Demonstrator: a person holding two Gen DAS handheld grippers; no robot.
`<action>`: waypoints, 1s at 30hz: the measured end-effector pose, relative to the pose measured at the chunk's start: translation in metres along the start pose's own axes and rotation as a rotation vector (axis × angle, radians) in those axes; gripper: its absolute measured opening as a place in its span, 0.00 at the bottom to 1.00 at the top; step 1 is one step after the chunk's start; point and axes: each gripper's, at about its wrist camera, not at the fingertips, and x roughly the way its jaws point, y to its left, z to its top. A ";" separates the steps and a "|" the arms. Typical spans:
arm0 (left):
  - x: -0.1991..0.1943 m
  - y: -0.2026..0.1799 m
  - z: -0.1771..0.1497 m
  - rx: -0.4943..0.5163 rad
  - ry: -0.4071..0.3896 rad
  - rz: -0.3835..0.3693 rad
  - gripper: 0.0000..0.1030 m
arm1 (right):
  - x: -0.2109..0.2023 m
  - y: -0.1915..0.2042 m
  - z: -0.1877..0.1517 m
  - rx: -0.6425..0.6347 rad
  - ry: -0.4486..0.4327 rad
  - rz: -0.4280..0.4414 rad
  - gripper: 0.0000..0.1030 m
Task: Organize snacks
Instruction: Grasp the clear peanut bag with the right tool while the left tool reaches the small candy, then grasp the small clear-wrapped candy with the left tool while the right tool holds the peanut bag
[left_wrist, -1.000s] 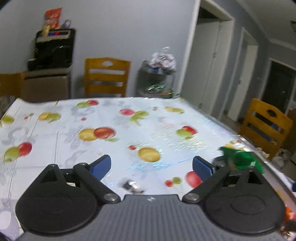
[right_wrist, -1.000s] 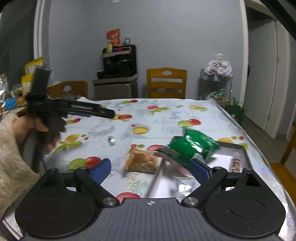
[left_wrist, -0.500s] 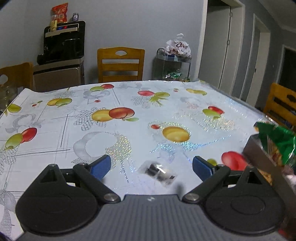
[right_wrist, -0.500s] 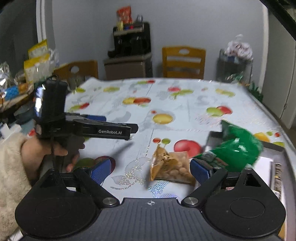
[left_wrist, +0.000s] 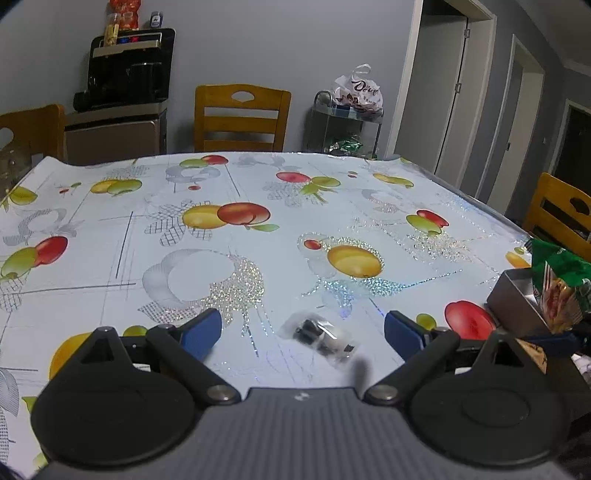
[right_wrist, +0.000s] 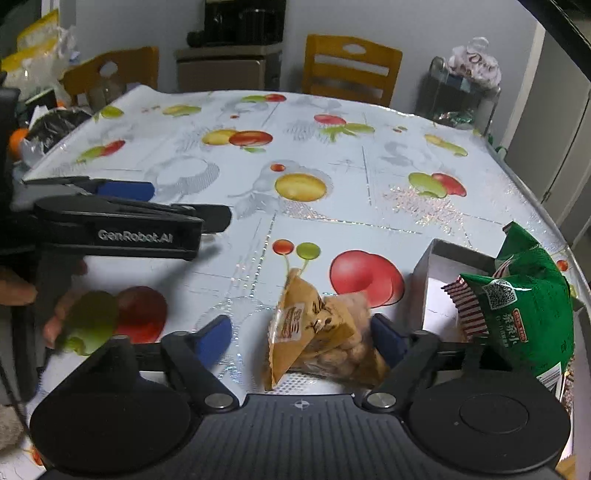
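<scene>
A fruit-print tabletop fills the left wrist view, where the left gripper hangs with its jaws spread wide and nothing between them. A small clear-wrapped sweet lies on the cloth just ahead, between the two blue pads and slightly right of centre, its long axis slanting from far left to near right. At the right edge stands a grey box with a green snack bag leaning out of it. In the right wrist view, the right gripper is likewise released and holding nothing. A tan packet of nuts lies on the tabletop directly between its pads, closer to the right pad, which it seems to touch or nearly touch; its length runs roughly from the near side to the far side, one corner standing up. The box sits just right of the packet, with the green bag propped against its near right corner. The left gripper shows at the left of this view, well apart from the packet, so the right one is plainly the nearer. Judging by this layout, the packet is the next item to be taken, and a squeeze across its narrow width would serve.
</scene>
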 end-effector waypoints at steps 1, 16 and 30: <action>0.001 0.001 0.000 -0.003 0.004 -0.002 0.93 | -0.002 0.001 -0.001 -0.017 -0.008 0.005 0.54; 0.013 -0.010 0.000 0.044 0.075 0.014 0.93 | -0.058 0.039 -0.049 -0.195 -0.044 0.167 0.53; 0.011 -0.014 0.000 0.090 0.063 -0.121 0.37 | -0.071 0.038 -0.062 -0.168 -0.048 0.191 0.53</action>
